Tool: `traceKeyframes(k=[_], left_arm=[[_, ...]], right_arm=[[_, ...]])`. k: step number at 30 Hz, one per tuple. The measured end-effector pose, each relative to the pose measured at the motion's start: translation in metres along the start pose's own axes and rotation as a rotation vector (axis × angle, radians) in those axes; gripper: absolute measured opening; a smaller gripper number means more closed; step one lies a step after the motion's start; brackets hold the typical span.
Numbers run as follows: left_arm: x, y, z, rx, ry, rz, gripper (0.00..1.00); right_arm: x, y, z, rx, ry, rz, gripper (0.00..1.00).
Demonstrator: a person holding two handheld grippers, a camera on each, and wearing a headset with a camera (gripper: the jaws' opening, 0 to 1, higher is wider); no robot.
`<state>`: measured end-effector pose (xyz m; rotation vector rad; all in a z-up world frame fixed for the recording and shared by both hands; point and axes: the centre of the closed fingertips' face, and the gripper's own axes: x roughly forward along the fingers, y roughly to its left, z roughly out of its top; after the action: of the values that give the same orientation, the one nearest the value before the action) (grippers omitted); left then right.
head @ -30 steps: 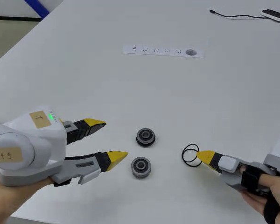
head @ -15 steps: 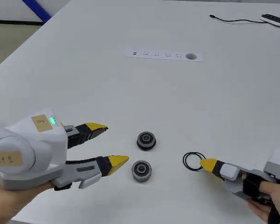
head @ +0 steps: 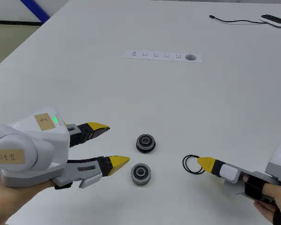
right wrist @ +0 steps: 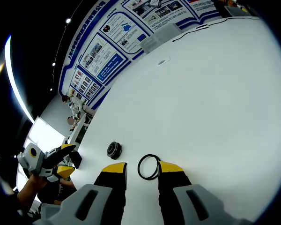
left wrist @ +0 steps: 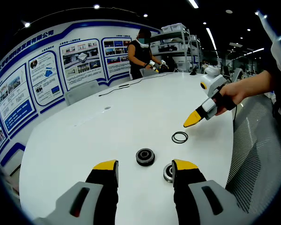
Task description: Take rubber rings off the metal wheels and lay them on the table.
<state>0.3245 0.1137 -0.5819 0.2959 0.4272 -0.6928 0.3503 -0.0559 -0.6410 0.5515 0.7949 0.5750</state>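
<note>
Right hand-held gripper [head: 207, 163] backed off; rubber rings [head: 192, 165] just ahead.

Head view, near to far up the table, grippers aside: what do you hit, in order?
In order: near metal wheel → far metal wheel → power strip → black cable at the far edge.

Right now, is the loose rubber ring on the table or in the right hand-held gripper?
On the table: the rubber ring lies flat, the right hand-held gripper clear above it.
</note>
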Motion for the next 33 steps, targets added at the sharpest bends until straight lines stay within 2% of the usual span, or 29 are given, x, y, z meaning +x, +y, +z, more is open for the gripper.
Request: traceKeyframes(k=[5,13,17,23,27,33], left_arm=[[0.008,0.005,0.001,0.016,0.01,-0.011,0.47],[0.029,0.006,0.002,0.06,0.036,-0.057,0.44],[0.041,0.011,0.0,0.065,0.052,-0.07,0.41],[0.056,0.014,-0.003,0.069,0.062,-0.093,0.37],[0.066,0.017,-0.008,0.079,0.082,-0.103,0.36],[0.082,0.013,-0.015,0.09,0.104,-0.144,0.34]], right_arm=[[0.002,0.01,0.01,-0.022,-0.04,0.052,0.39],[0.008,0.031,0.018,-0.029,-0.055,0.149,0.43],[0.013,0.042,0.022,-0.038,-0.058,0.206,0.44],[0.021,0.055,0.02,-0.063,-0.031,0.266,0.49],[0.027,0.06,0.017,-0.081,-0.008,0.283,0.5],[0.037,0.072,0.012,-0.089,0.023,0.33,0.52]])
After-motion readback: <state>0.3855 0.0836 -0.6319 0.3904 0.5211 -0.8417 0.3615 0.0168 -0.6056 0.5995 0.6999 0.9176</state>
